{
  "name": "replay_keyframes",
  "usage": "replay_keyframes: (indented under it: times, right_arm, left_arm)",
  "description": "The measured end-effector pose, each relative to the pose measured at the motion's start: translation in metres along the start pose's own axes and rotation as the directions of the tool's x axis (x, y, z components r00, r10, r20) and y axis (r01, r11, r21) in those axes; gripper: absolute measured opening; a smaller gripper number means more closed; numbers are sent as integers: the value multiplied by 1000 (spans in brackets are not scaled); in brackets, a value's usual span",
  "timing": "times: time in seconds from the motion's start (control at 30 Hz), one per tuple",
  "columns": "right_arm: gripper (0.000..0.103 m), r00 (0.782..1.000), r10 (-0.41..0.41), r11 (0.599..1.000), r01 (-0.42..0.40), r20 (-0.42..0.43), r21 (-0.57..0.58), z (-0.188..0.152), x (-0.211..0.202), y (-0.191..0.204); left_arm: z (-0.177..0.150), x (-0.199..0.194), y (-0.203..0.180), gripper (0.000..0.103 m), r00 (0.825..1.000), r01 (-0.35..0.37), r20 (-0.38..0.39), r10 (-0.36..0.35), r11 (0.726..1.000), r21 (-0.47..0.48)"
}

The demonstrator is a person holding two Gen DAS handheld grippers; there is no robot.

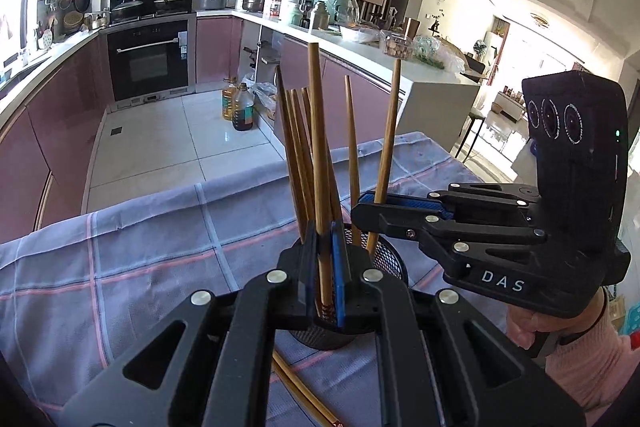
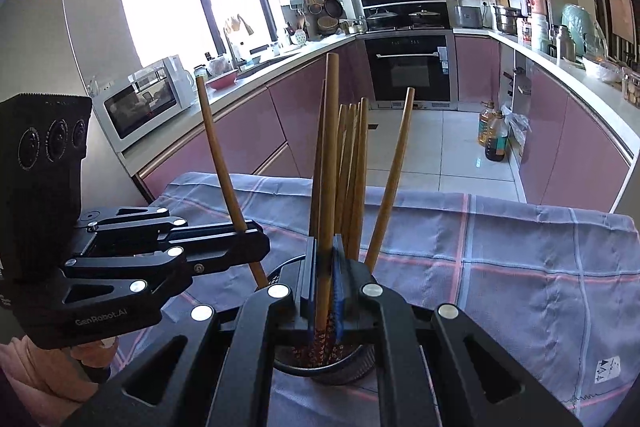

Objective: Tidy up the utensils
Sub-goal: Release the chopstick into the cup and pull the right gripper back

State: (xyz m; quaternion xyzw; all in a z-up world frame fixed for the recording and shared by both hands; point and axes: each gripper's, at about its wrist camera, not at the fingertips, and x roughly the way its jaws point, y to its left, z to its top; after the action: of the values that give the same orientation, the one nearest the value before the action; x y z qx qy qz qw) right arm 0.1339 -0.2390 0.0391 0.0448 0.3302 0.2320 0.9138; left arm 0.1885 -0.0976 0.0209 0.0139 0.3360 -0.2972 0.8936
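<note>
Now both my jaws pinch one upright chopstick each, left chopstick [image 1: 320, 163] and right chopstick [image 2: 329, 163], directly above the mesh holder [image 1: 390, 259].

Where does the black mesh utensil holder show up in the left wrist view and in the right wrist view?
Left wrist view: the mesh holder sits low centre, mostly hidden behind the left tongs.
Right wrist view: the mesh holder sits at bottom centre, under the right tongs.
Shared landmark: the built-in oven, upper left in the left wrist view and upper right of centre in the right wrist view.
</note>
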Motion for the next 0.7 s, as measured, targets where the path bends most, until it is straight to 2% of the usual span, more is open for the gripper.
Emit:
replay_keyframes:
  times: [0.13, 0.27, 0.37, 0.47, 0.57, 0.7]
  right_arm:
    - [8, 1000, -9, 1000, 9, 6, 21, 0, 1, -5]
    - [14, 1000, -8, 1000, 7, 19, 28, -1, -3, -6]
    - [14, 1000, 5, 1000, -6, 31, 20, -4, -8, -3]
    - [21, 999, 18, 1000, -18, 45, 0, -8, -17, 4]
    - [28, 998, 38, 999, -35, 60, -37, -17, -29, 15]
    - [35, 993, 103, 993, -99, 56, -70, -35, -42, 28]
  left_arm:
    - [1, 4, 3, 8, 1000, -4, -5, 4, 1000, -3]
    - [-3, 5, 6, 9, 1000, -10, -11, 10, 1000, -10]
    - [-8, 1, 8, 13, 1000, -24, 4, 24, 1000, -9]
    - [-17, -12, 11, 14, 998, -49, 40, 49, 999, -15]
    - [-32, -34, 14, 19, 993, -73, 93, 74, 997, -17]
    - [-55, -60, 23, 32, 986, -101, 130, 105, 994, -36]
